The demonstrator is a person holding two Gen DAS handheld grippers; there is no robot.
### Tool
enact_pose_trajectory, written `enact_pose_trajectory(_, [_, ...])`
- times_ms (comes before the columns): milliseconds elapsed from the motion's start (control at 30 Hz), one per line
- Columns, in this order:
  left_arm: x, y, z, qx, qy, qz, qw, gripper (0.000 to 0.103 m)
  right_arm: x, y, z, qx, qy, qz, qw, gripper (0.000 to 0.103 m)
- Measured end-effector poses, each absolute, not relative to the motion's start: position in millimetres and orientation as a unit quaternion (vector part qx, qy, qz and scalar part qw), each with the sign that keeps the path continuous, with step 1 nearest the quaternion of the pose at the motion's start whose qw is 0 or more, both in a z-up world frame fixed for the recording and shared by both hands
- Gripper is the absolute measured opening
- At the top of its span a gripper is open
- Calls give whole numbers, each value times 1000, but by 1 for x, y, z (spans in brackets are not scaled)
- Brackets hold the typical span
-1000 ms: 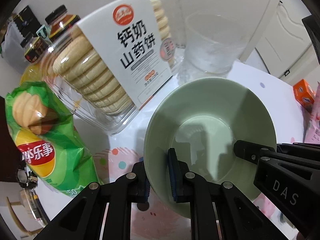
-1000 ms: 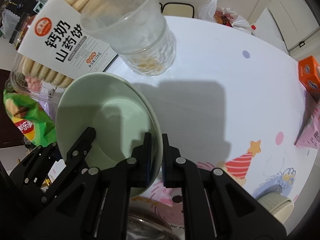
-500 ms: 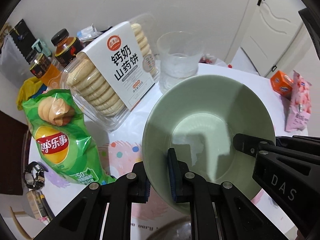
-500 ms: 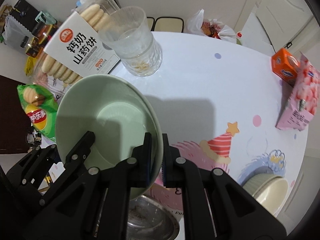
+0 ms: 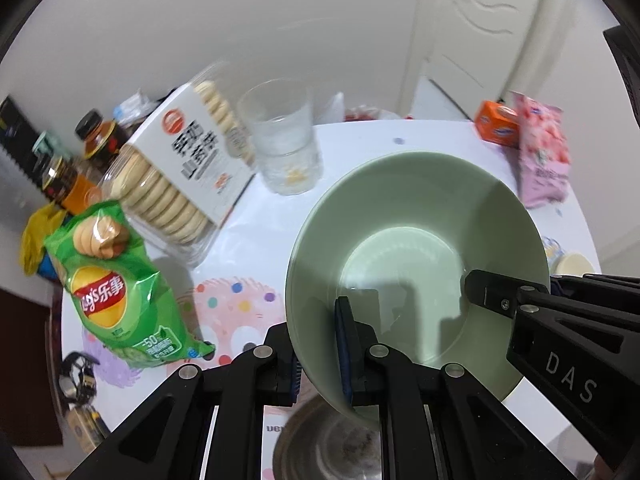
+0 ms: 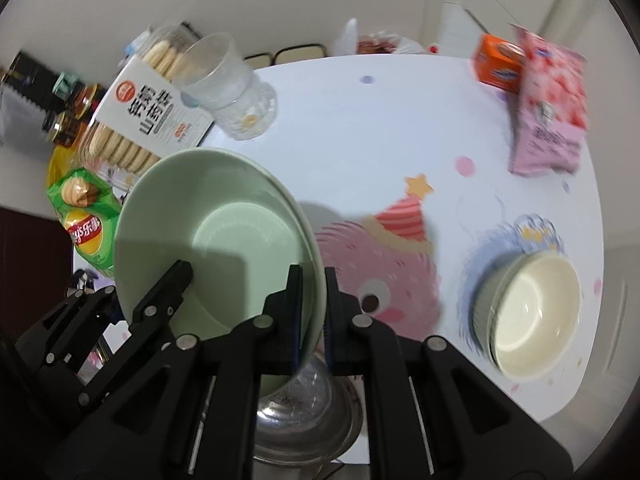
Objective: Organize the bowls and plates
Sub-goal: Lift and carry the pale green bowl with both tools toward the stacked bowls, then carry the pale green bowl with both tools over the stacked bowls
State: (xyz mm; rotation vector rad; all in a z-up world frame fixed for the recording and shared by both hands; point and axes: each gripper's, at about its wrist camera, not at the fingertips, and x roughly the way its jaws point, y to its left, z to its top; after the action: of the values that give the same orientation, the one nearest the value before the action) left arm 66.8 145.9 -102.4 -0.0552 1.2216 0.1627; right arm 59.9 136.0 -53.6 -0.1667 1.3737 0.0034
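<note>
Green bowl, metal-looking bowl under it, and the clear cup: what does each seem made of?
Green bowl: probably glazed ceramic, perhaps melamine; smooth, opaque, soft sheen.
Metal bowl: likely stainless steel; grey, with mirror-like reflections.
Clear cup: glass or hard plastic; see-through, with a ribbed lower part. The blur leaves it open.

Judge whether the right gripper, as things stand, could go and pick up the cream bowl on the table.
Probably not yet: the right gripper is shut on the green bowl's rim, shared with the left gripper. The table toward the cream bowl looks unobstructed.
</note>
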Motion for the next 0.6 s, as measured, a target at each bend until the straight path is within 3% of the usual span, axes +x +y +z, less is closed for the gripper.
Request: enact_pose_trajectory(600, [57,45,-80,16,565,11,825,13,7,53,-3,-27,610,-52,790,12])
